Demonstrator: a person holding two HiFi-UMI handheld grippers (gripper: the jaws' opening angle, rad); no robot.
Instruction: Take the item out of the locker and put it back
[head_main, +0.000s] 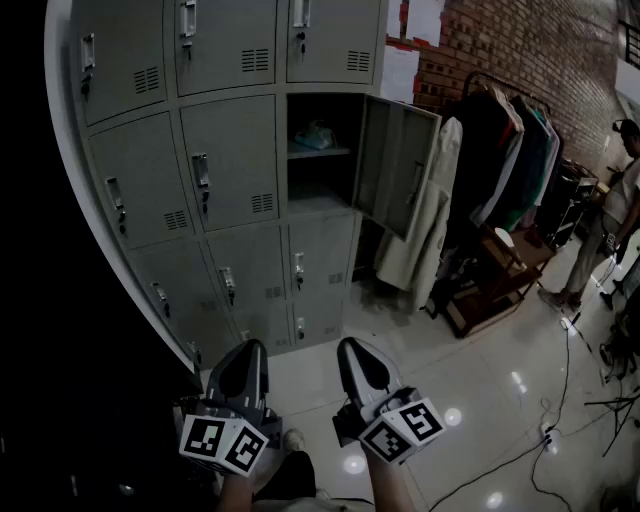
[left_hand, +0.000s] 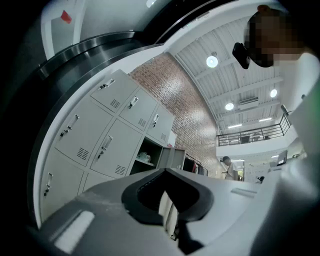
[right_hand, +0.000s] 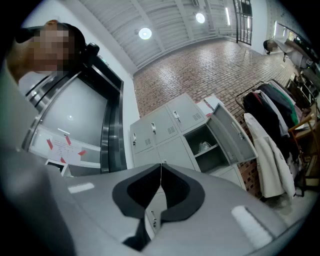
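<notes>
One compartment of the grey locker bank (head_main: 225, 165) stands open, its door (head_main: 395, 165) swung out to the right. A small pale item (head_main: 315, 135) lies on the upper shelf inside; it also shows as the item (left_hand: 145, 157) and the item (right_hand: 205, 146) in the gripper views. Both grippers hang low, well short of the lockers and over the floor. My left gripper (head_main: 248, 350) is shut, jaws meeting at the left gripper (left_hand: 164, 169) with nothing between them. My right gripper (head_main: 352, 348) is shut too, its tips touching at the right gripper (right_hand: 161, 164), empty.
A clothes rack (head_main: 505, 160) with dark garments and a white coat (head_main: 425, 225) stands right of the open door, above a wooden stand (head_main: 490, 285). A person (head_main: 615, 200) stands at the far right. Cables (head_main: 585, 405) trail over the glossy floor.
</notes>
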